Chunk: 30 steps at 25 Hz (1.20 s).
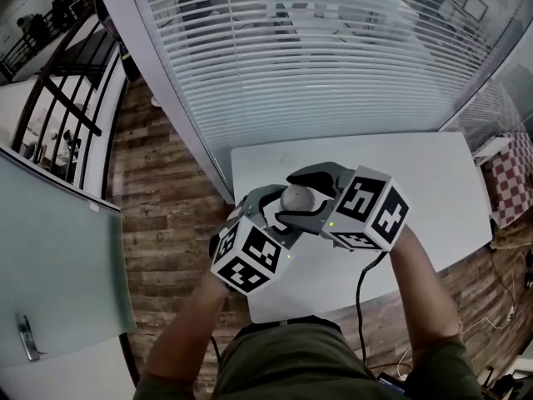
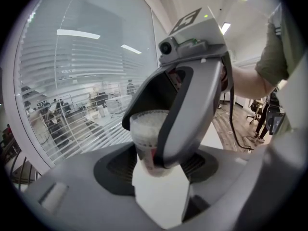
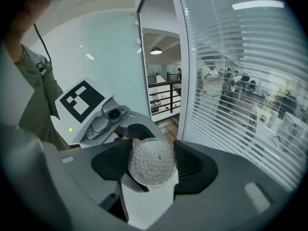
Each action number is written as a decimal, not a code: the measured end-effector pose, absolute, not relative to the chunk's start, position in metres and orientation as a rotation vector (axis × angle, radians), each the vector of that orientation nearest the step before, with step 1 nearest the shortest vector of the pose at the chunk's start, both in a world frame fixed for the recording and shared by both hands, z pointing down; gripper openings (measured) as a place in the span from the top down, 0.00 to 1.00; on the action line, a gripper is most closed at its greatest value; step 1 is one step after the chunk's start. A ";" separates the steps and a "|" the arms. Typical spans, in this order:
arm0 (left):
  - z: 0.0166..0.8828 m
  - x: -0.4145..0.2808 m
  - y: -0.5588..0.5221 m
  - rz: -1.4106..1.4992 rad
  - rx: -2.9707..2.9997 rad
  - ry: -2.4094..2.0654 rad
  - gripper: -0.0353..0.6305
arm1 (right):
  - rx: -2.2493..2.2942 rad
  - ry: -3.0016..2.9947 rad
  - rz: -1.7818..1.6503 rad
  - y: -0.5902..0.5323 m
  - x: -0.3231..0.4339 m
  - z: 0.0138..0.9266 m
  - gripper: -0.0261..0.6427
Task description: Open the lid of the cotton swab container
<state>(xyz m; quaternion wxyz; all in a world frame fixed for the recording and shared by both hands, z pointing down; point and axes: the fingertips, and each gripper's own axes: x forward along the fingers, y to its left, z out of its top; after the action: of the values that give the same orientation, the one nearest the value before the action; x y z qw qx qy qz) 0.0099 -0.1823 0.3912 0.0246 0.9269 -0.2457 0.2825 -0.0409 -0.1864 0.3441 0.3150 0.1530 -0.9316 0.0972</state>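
Big white bench (image 1: 433,182) under slatted blinds (image 1: 333,57), wood floor (image 1: 158,182) off to the side. Both tongs are held up over the bench, nose to nose. From the head view they bury most of the swab container (image 1: 296,197), only a pale round bit peeks out. Left tongs (image 2: 158,167) are clamped on its lower body, and in their view the other tongs' jaw blocks one side. Right tongs (image 3: 153,163) squeeze the top end, and their view looks straight onto the packed swab tips (image 3: 148,154).
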 end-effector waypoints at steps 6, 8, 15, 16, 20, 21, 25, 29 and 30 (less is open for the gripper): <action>0.384 0.011 -0.181 0.804 2.870 -0.758 0.55 | 0.430 -2.525 0.238 -0.186 -0.041 0.334 0.55; 0.381 0.011 -0.181 0.787 2.877 -0.755 0.55 | 0.437 -2.551 0.232 -0.186 -0.041 0.330 0.55; 0.372 0.015 -0.178 0.677 2.894 -0.701 0.55 | 0.480 -2.679 0.258 -0.185 -0.039 0.317 0.55; 0.370 0.016 -0.178 0.659 2.895 -0.695 0.55 | 0.489 -2.697 0.261 -0.185 -0.039 0.315 0.55; 0.362 0.018 -0.178 0.579 2.892 -0.672 0.55 | 0.532 -2.770 0.251 -0.187 -0.037 0.301 0.55; 0.361 0.018 -0.178 0.559 2.892 -0.666 0.55 | 0.542 -2.787 0.248 -0.187 -0.037 0.299 0.55; 0.358 0.018 -0.179 0.496 2.882 -0.642 0.55 | 0.572 -2.851 0.259 -0.190 -0.036 0.292 0.55; 0.357 0.019 -0.179 0.447 2.870 -0.623 0.55 | 0.581 -2.907 0.294 -0.191 -0.033 0.288 0.55; 0.357 0.020 -0.178 0.428 2.864 -0.614 0.55 | 0.584 -2.921 0.300 -0.191 -0.032 0.287 0.55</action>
<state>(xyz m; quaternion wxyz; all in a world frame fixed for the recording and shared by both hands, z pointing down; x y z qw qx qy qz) 0.0201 -0.1781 0.3570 0.0907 0.9635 -0.2066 0.1439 -0.0324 -0.1906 0.2871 0.0735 0.1946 -0.9730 0.1000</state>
